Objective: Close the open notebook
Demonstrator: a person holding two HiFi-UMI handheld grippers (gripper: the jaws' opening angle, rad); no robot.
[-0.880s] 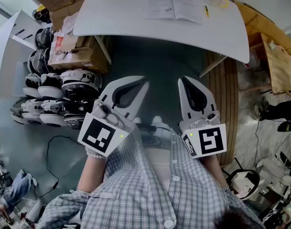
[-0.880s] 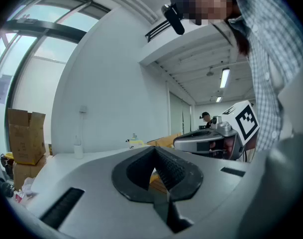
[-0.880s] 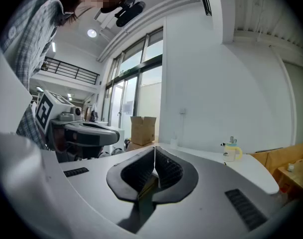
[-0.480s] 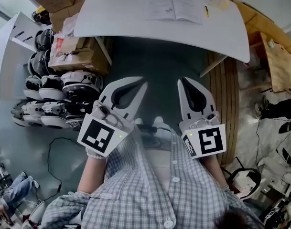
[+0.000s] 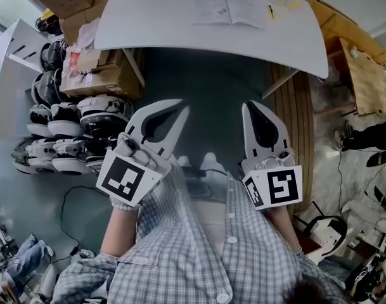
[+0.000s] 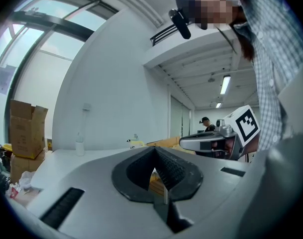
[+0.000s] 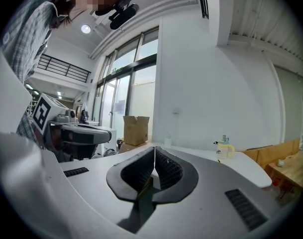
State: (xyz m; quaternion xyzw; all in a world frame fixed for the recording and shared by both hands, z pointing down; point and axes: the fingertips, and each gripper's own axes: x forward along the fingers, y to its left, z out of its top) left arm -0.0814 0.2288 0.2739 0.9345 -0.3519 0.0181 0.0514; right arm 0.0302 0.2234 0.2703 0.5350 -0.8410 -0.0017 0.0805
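The open notebook (image 5: 231, 8) lies flat on the white table (image 5: 180, 30) at the far side, with a pen (image 5: 270, 11) just to its right. Both grippers hover low over the grey floor in front of the person, well short of the table. My left gripper (image 5: 183, 106) is shut, its jaw tips meeting with nothing between them (image 6: 153, 149). My right gripper (image 5: 250, 104) is shut and empty too (image 7: 154, 149). Each points toward the table. Neither gripper view shows the notebook.
Cardboard boxes (image 5: 97, 75) and a row of black-and-white helmets (image 5: 72, 125) crowd the floor at the left of the table. Wooden planks (image 5: 300, 106) and a wooden table (image 5: 370, 75) are at the right. A yellow cup (image 7: 223, 148) stands on the table's far end.
The head view has shifted a little; both grippers stay shut and low before the person, the left one drifting slightly left. Nothing on the table has moved.
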